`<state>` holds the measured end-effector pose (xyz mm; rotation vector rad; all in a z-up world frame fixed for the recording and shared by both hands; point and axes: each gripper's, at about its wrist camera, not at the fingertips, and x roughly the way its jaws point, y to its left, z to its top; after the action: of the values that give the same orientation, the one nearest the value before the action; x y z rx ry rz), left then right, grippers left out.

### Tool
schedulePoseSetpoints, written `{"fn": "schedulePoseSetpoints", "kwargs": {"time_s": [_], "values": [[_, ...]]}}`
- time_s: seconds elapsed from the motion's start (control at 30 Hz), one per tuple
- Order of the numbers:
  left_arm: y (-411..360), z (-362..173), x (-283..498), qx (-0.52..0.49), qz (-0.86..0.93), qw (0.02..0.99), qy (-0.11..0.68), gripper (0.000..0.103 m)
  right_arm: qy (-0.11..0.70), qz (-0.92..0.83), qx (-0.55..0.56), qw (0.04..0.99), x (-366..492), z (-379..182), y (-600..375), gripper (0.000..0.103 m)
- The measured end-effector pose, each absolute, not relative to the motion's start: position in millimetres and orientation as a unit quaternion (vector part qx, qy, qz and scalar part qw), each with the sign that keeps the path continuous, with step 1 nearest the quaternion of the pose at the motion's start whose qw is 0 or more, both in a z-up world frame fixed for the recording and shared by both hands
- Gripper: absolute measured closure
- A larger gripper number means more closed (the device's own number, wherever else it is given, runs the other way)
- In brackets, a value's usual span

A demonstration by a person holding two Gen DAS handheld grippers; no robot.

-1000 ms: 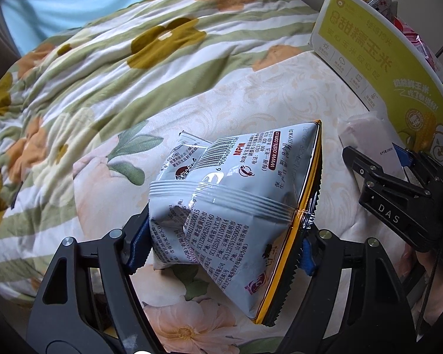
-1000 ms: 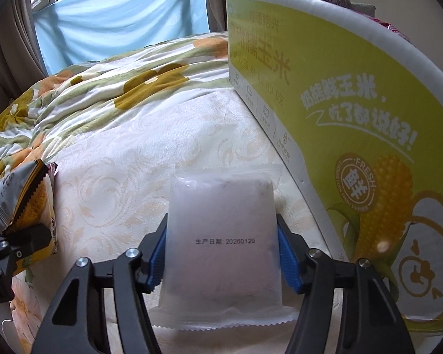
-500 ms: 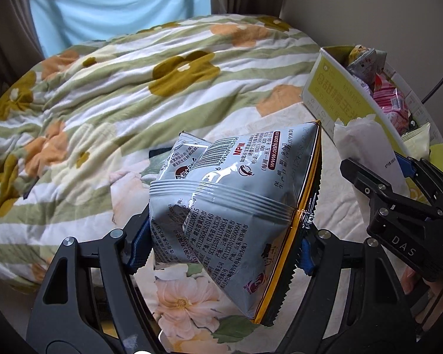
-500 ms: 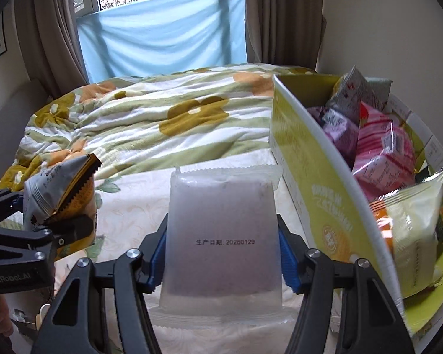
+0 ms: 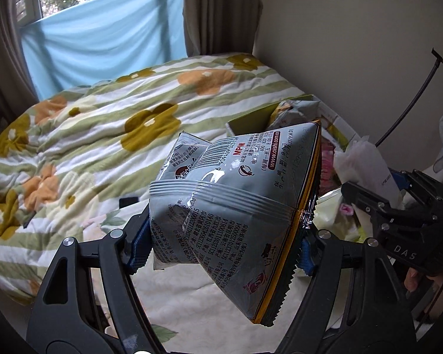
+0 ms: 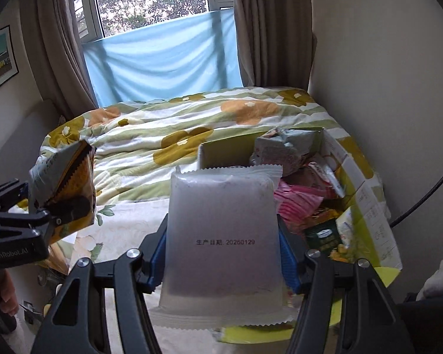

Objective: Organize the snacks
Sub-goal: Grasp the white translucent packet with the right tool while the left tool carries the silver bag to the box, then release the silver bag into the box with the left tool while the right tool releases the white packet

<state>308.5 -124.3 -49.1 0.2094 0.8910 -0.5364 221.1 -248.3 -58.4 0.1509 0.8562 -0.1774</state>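
Bed (image 6: pixel 192 124): fills the middle of both frames, under a floral green-striped quilt.
Cardboard box (image 6: pixel 366 183): yellow-green, open-topped, right of centre in the right wrist view, resting on the bed by the wall; packed with snack packets.
Grey chip bag (image 5: pixel 245 194): centre of the left wrist view, raised above the bed, tilted with its serrated orange-edged seam to the lower right.
White pouch (image 6: pixel 221 236): centre of the right wrist view, upright, printed date facing the camera, in front of the box's near corner.
Left claw (image 5: pixel 221 250): pinching the grey chip bag across its lower part between blue pads.
Right claw (image 6: pixel 221 253): pinching the white pouch at both side edges.
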Motion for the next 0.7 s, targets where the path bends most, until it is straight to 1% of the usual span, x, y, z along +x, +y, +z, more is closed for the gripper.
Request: {"fn": "schedulePoseSetpoints", "kwargs": {"time_s": [0.17, 0.3, 0.4, 0.43, 0.47, 0.53, 0.7], "values": [[-217.8, -47.3, 302.4, 0.113, -0.272, 0.857, 0.422, 0.029, 0.425, -0.086, 0.076, 0.898, 198.6, -63.7, -312.9, 0.045], [-288.3, -58.2, 307.9, 0.111, -0.280, 0.852, 0.428, 0.029, 0.432, -0.079, 0.075, 0.895, 186.1, -68.7, -357.7, 0.045], [-334.4, -69.9, 318.8, 0.111, -0.275, 0.848, 0.439, 0.026, 0.439, -0.073, 0.073, 0.892, 180.0, -73.9, -383.2, 0.045], [-347.6, -73.7, 322.4, 0.110, -0.274, 0.847, 0.443, 0.022, 0.442, -0.069, 0.074, 0.891, 178.0, -76.0, -390.7, 0.045], [-358.8, -77.7, 325.6, 0.107, -0.273, 0.845, 0.447, 0.013, 0.445, -0.066, 0.076, 0.890, 176.4, -78.2, -397.3, 0.045], [-376.5, -84.3, 328.1, 0.102, -0.271, 0.843, 0.454, 0.000, 0.452, -0.061, 0.077, 0.887, 174.8, -83.3, -408.8, 0.045], [-379.1, -92.4, 318.4, 0.097, -0.259, 0.841, 0.464, 0.000, 0.464, -0.047, 0.091, 0.880, 172.5, -95.4, -426.1, 0.045]]}}
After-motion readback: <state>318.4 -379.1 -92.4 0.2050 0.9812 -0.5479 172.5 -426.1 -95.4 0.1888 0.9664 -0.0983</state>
